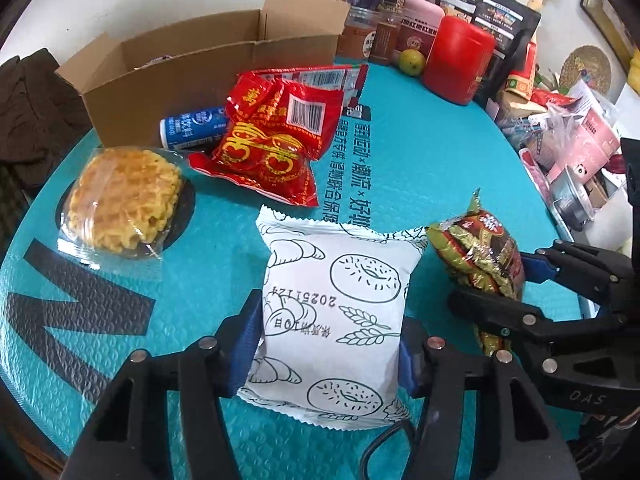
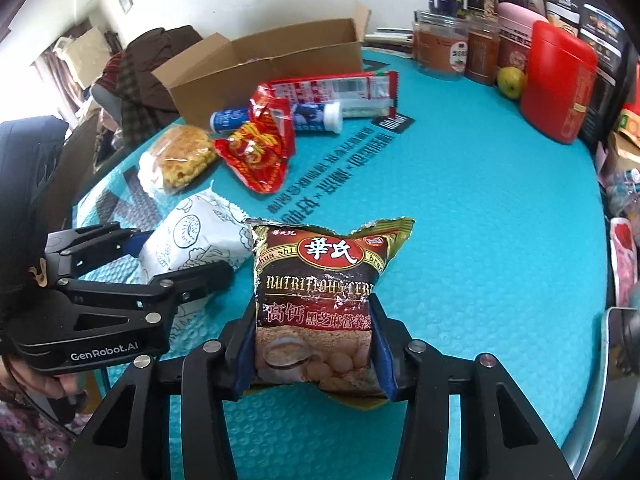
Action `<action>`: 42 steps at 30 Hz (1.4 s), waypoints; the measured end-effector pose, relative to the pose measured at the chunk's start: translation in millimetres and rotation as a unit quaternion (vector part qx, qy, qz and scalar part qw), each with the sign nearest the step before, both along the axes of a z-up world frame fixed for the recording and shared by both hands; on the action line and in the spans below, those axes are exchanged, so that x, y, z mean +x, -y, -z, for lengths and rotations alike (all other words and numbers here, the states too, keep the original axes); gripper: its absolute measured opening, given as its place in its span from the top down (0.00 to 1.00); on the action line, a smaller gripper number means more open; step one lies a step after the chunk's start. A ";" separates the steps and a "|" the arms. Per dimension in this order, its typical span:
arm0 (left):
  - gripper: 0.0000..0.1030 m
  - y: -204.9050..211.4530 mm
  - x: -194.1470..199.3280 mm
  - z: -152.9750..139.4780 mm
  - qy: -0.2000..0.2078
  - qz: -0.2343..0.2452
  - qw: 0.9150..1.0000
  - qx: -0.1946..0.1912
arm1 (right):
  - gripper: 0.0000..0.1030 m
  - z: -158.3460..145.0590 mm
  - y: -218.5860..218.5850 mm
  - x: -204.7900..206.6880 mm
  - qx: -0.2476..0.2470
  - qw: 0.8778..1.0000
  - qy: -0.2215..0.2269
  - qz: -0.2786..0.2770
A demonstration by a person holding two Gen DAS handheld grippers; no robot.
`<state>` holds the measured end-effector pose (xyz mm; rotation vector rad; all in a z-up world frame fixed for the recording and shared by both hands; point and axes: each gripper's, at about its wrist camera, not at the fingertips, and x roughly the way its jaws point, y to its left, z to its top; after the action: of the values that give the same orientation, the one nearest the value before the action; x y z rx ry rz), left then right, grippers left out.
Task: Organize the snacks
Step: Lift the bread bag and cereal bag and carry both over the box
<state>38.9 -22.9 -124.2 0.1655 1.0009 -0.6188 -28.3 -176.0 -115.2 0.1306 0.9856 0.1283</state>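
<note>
The white bread packet (image 1: pixel 332 316) printed with doughnuts sits near the front of the teal worktop (image 1: pixel 432 168), pinched at its sides by the left hand-held gripper (image 1: pixel 330 340), whose blue pads press into the wrapper. Just to its right the brown cereal sachet (image 2: pixel 316 300) is pinched the same way by the right hand-held gripper (image 2: pixel 314 344) — both packets seem raised off the mat at their far ends, though I can't tell if they are fully clear of it.

Little looks sorted yet, by my guess: the cardboard box (image 1: pixel 192 76) at the far left stands open, its inside mostly hidden, while the waffle pack (image 1: pixel 122 200), red sweet bag (image 1: pixel 272 148), blue-and-white bottle (image 1: pixel 192 128) and long red packet (image 2: pixel 340 94) lie loose before it.

Both grippers slant steeply down towards the mat, side by side.
</note>
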 end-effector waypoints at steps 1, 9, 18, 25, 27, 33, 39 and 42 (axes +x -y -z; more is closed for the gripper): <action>0.45 -2.2 -0.8 -2.0 0.001 -0.001 1.000 -0.002 | 0.54 -1.1 -1.6 0.1 0.001 1.000 0.001 -0.002; 0.45 -17.7 -0.7 -24.9 0.021 -0.014 1.000 -0.018 | 0.55 -21.4 -13.3 3.4 0.013 0.999 0.024 -0.019; 0.45 -26.1 8.3 -67.0 0.074 -0.035 0.996 -0.038 | 0.55 -58.3 -26.3 18.3 0.011 0.996 0.075 -0.038; 0.45 -34.4 16.7 -104.2 0.124 -0.054 0.989 -0.056 | 0.55 -95.0 -37.3 33.0 -0.008 0.991 0.122 -0.053; 0.45 -35.7 18.9 -115.4 0.143 -0.057 0.986 -0.061 | 0.55 -106.5 -40.6 37.5 -0.015 0.989 0.137 -0.057; 0.46 -38.7 28.3 -146.1 0.189 -0.058 0.978 -0.069 | 0.56 -133.9 -46.2 51.5 -0.016 0.983 0.170 -0.070; 0.46 -37.6 44.4 -171.4 0.228 -0.061 0.969 -0.074 | 0.56 -159.3 -47.9 70.3 -0.027 0.975 0.206 -0.080; 0.46 -37.3 55.6 -181.3 0.242 -0.060 0.965 -0.077 | 0.56 -169.3 -46.7 82.8 -0.028 0.972 0.218 -0.086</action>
<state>94.5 14.4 57.1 0.1084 0.4842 -0.5087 54.5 -129.3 54.0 -0.0357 0.5596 0.2757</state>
